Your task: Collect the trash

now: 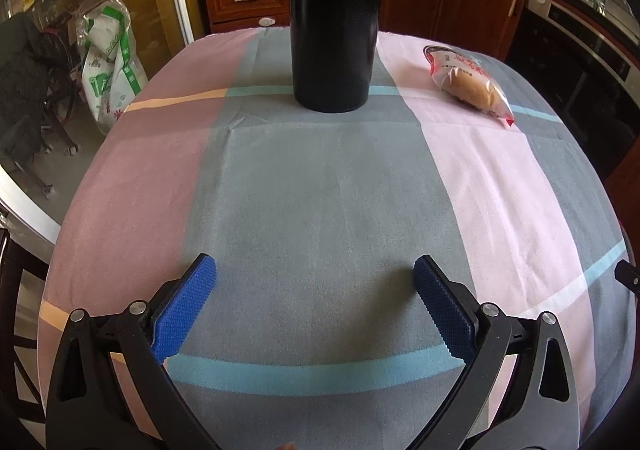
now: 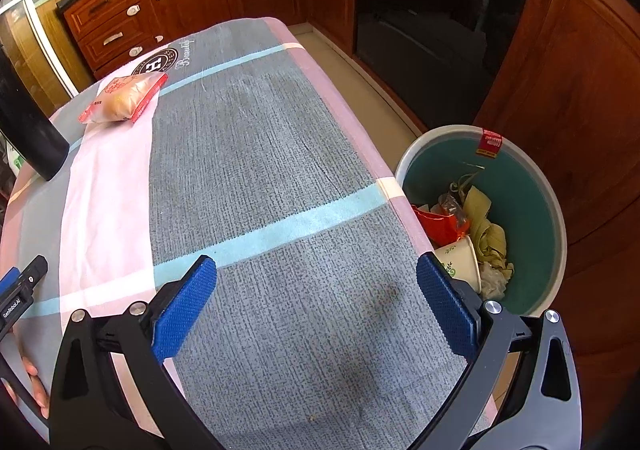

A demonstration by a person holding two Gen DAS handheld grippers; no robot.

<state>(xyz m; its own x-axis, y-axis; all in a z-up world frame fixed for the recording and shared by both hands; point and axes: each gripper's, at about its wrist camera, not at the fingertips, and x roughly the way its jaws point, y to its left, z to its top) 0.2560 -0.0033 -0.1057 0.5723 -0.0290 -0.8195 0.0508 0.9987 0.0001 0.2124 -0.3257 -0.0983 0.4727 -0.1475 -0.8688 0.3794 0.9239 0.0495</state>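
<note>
Both grippers' fingers (image 1: 204, 290) (image 2: 444, 302) spread apart, empty; black cylinder (image 1: 334, 18) stands ahead, bread packet (image 1: 468, 84) beside it.

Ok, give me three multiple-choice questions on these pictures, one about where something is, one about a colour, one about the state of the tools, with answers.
1. Where is the trash bin?
A. on the table
B. on the floor beside the table's edge
C. under the oven

2. What colour is the bin's inside?
A. teal
B. yellow
C. black

3. How are the left tool and right tool?
A. both open, holding nothing
B. both shut on trash
C. left shut on the bread packet

Answers:
1 B, it stands on the floor by the tablecloth edge.
2 A, teal wall shows above the trash.
3 A, fingers are spread; the bread packet lies on the table.
</note>
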